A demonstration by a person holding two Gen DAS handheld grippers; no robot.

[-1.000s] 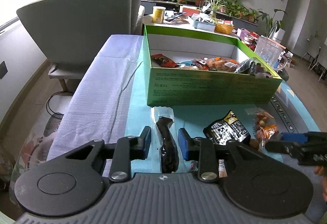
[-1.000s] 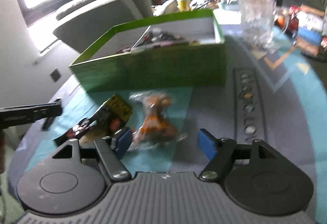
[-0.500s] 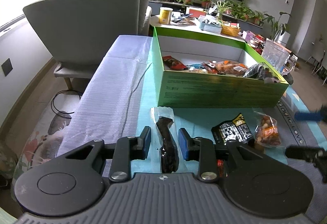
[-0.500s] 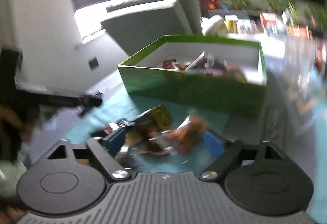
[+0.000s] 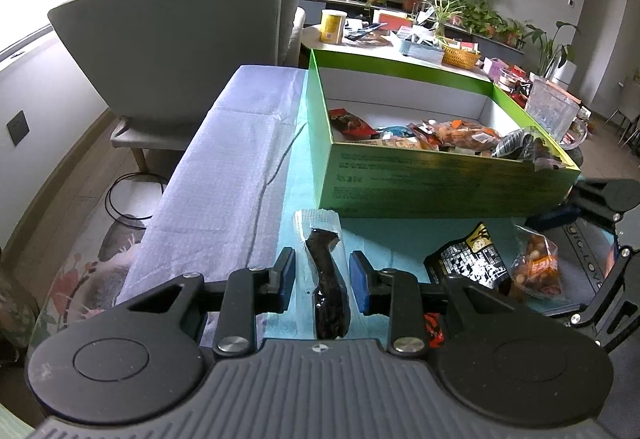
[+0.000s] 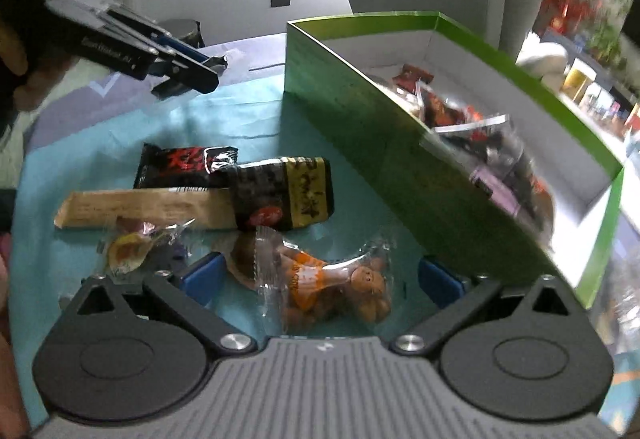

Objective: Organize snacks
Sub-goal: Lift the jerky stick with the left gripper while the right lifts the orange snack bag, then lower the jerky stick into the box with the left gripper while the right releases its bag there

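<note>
Teal cloth (image 5: 372,235) spreads before the green box (image 5: 420,179), where the left gripper (image 5: 322,277), jaws apart, straddles a dark snack stick (image 5: 326,279) lying lengthwise near-to-far, while only the right view shows the right gripper (image 6: 320,275), just opened wide, around an orange packet (image 6: 320,279) lying left-to-right.

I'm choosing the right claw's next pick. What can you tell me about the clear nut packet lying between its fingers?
The nut packet is a crinkled clear plastic pouch with an orange printed label, filled with brown glazed nuts. It lies flat on the teal cloth, just in front of the green box, sealed and unopened. It sits between the wide-open right claw; neither blue pad visibly presses it. A black-and-yellow packet lies just beyond it.
</note>
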